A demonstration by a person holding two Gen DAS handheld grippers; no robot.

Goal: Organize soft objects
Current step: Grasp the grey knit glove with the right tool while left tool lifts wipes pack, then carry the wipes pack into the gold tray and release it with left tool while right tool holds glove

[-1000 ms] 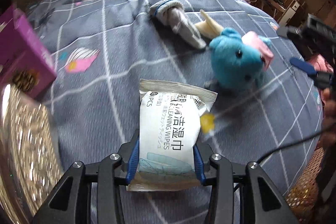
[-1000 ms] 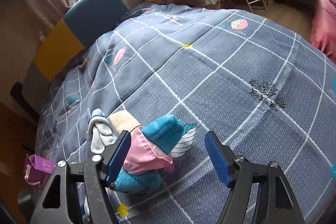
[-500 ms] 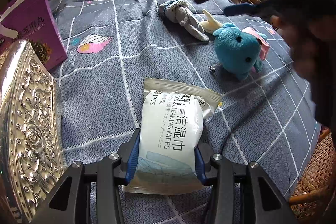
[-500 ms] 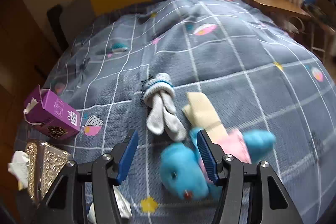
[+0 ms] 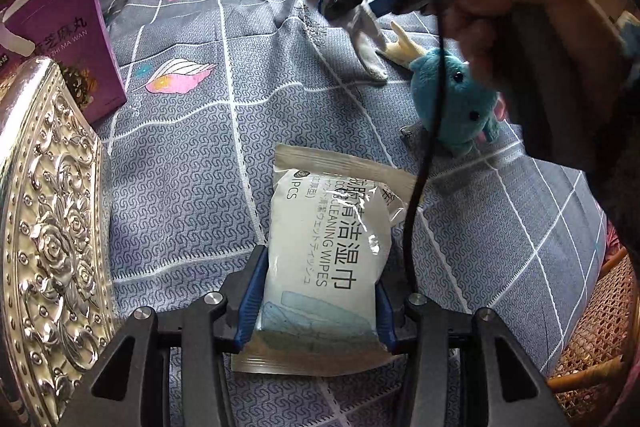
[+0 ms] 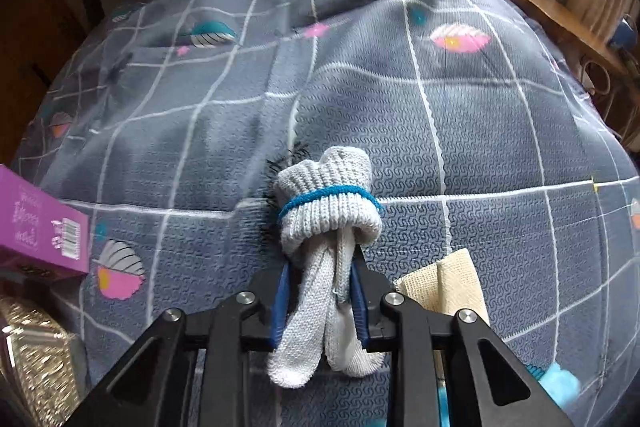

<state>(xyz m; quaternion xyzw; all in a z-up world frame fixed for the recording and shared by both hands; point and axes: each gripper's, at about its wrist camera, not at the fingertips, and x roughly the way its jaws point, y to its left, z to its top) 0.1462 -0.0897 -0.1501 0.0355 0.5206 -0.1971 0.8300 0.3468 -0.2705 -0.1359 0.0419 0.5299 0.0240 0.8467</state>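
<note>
My left gripper (image 5: 316, 297) is shut on a white pack of cleaning wipes (image 5: 326, 247) that lies on the grey checked bedspread (image 5: 192, 155). My right gripper (image 6: 320, 301) has its blue pads against both sides of a rolled pair of grey socks (image 6: 326, 223) with a blue stripe, lying on the bed; the socks also show in the left wrist view (image 5: 366, 39) under the right gripper (image 5: 360, 1). A blue plush toy (image 5: 456, 103) sits to the right of the wipes. A cream sock (image 6: 448, 283) lies beside the grey pair.
A purple carton (image 5: 64, 35) stands at the left of the bed and also shows in the right wrist view (image 6: 40, 231). An embossed silver tray (image 5: 44, 227) lies at the left edge. A wicker surface (image 5: 596, 347) is at the lower right. A wooden desk (image 6: 560, 15) stands beyond the bed.
My right gripper has swung over from the plush toy to the grey socks and closed onto them. My left gripper keeps hold of the wipes pack, almost still.
</note>
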